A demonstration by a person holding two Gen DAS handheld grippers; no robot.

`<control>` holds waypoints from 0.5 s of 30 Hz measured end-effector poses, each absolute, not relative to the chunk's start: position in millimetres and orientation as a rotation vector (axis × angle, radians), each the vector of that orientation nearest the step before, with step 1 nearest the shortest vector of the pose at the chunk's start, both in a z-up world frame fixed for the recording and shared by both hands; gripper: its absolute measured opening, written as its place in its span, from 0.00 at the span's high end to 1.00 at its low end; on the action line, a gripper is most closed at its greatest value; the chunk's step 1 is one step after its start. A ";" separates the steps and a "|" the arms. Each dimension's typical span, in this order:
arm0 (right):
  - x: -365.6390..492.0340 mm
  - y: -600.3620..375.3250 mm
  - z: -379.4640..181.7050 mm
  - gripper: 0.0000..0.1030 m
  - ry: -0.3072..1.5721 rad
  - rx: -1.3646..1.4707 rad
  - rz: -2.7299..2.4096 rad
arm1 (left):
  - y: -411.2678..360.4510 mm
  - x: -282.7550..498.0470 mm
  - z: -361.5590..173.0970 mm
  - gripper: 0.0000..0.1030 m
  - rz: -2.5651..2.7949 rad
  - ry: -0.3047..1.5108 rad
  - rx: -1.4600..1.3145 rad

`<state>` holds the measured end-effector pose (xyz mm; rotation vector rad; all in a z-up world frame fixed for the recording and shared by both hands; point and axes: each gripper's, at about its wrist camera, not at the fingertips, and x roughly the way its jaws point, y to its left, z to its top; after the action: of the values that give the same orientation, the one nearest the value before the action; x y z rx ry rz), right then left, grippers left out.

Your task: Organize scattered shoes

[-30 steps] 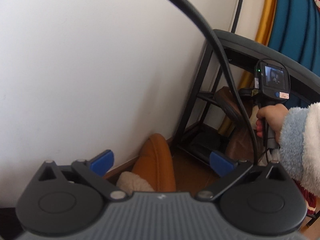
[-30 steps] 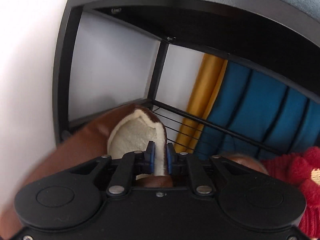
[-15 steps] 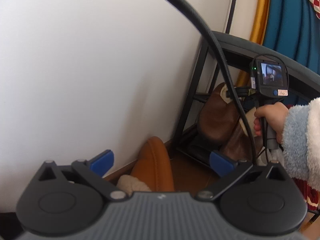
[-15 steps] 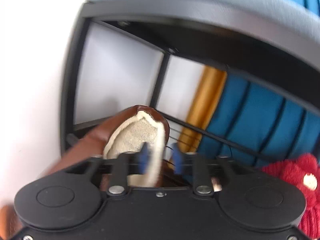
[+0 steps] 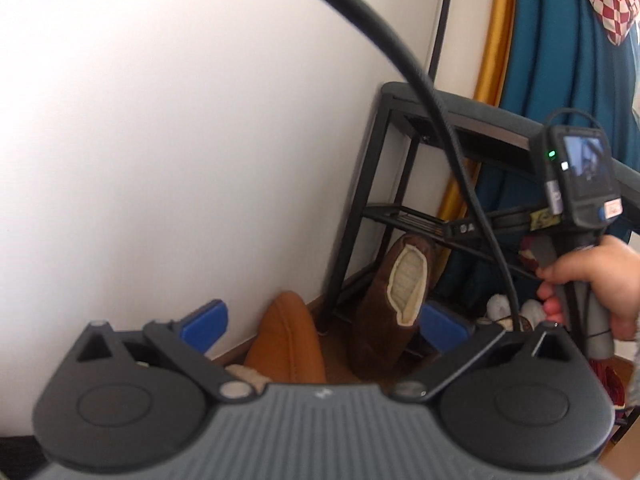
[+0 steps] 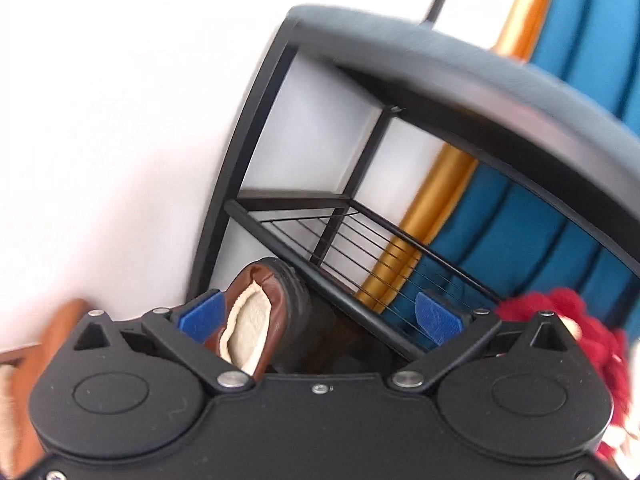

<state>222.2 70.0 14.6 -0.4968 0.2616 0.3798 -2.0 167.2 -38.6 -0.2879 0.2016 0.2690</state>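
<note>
A dark brown slipper point(image 5: 394, 308) with cream lining stands on end in the bottom of the black shoe rack point(image 5: 360, 200), leaning against its frame. My right gripper point(image 6: 320, 316) has its jaws opening wide. The brown slipper point(image 6: 260, 312) shows in the gap close to the left pad, and no pad touches it. A tan slipper point(image 5: 288, 340) lies on the floor by the white wall, left of the rack. My left gripper point(image 5: 324, 322) is open above it and holds nothing.
A hand point(image 5: 592, 276) holds the right tool beside the rack. A red fluffy slipper point(image 6: 560, 320) sits at the right on the rack. Blue and gold cloth point(image 6: 540, 216) hangs behind. A black cable point(image 5: 400, 52) arcs across the left wrist view.
The right jaws were shut on the brown slipper's rim and have opened wide. The right gripper drew back from the rack, and the slipper now leans low in it. The left gripper hardly moved.
</note>
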 end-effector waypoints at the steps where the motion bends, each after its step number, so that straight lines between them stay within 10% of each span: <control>1: 213.0 57.6 24.2 0.00 0.277 -0.461 0.369 | 164.2 -4.3 -36.1 0.00 0.264 0.195 -0.278; 15: 49.4 -123.7 49.0 0.00 0.245 0.071 0.134 | 77.8 -10.0 41.3 0.00 0.148 0.270 -0.053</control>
<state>49.4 -123.7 49.0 0.0713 0.2452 0.1342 -10.0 77.8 41.3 -0.0527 0.2699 0.1483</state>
